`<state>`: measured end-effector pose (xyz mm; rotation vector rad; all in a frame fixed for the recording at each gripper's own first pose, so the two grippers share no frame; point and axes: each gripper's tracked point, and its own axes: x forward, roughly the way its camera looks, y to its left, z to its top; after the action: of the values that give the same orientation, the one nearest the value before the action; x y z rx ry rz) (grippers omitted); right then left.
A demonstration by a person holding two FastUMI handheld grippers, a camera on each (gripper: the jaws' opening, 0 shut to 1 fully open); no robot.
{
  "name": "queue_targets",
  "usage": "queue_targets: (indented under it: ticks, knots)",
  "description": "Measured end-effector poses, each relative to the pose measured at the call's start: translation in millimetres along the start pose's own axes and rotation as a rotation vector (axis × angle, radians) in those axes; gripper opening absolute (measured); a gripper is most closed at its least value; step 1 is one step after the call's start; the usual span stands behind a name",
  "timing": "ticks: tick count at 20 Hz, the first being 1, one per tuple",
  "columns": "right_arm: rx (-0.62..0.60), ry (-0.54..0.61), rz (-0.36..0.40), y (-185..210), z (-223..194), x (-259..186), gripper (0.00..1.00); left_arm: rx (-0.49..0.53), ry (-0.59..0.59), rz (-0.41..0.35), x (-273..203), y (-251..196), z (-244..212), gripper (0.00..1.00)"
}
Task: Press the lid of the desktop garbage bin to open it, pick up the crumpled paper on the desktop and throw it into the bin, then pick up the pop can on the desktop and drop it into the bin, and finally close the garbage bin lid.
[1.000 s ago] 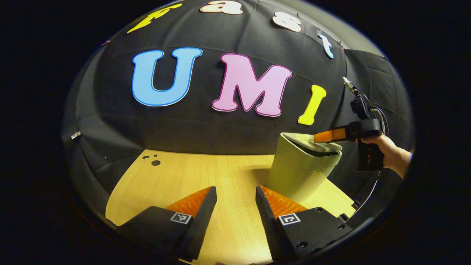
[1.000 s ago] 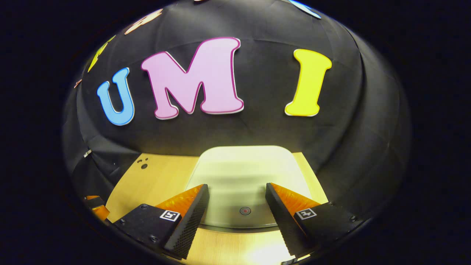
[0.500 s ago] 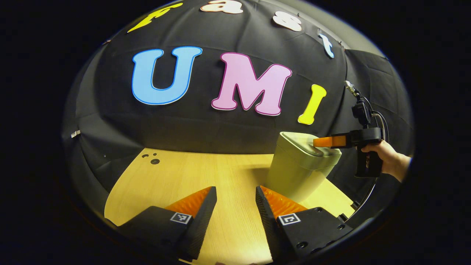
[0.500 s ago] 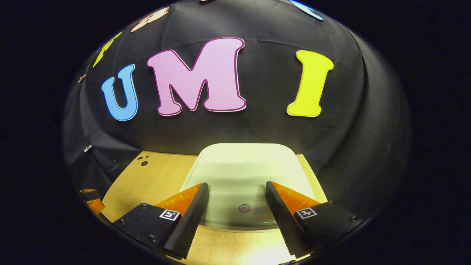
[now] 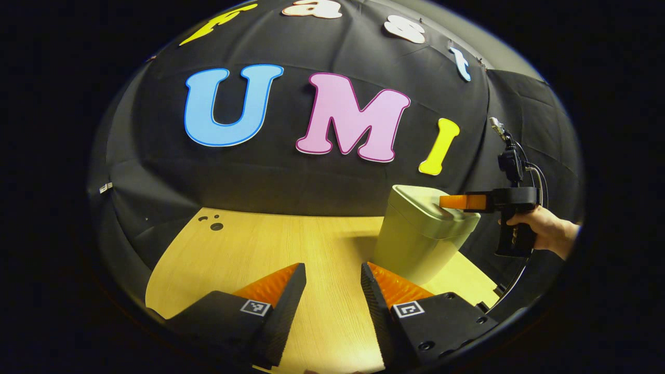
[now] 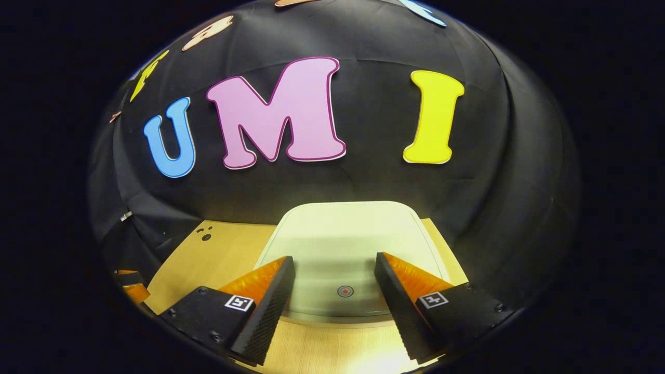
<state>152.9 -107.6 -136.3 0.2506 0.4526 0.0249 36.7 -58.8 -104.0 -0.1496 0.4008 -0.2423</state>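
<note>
Left gripper view: hand (image 5: 540, 228) (holding right tongs (image 5: 451, 201))

Lighting is dim overall, with the brightest zone low in each view. The table (image 5: 270, 244) is evenly lit in warm yellow; in the right gripper view a glare patch sits on the table (image 6: 363, 358) at the bottom edge. The bin (image 5: 421, 244) casts a soft shadow to its left. The lid (image 6: 343, 234) appears pale and slightly washed out. The wall (image 5: 291, 182) darkens toward the rim. Fisheye distortion bends straight edges strongly near the borders. Focus is sharp; no motion blur is visible.
</note>
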Motion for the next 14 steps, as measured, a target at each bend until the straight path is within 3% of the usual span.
queue_targets:
  ticks: [3,9,14]
  knots:
    - [0.015,-0.032,0.005,0.5,9.4,1.0,0.99,0.003,-0.005,-0.005,-0.9,-1.9,1.8,0.71]
    - [0.048,0.033,0.039,4.4,8.8,-13.5,0.98,0.014,-0.012,-0.018,-0.4,-4.8,6.1,0.71]
    - [-0.050,-0.021,0.066,23.6,9.5,-44.5,0.99,0.024,-0.024,-0.031,1.3,-9.5,11.3,0.71]
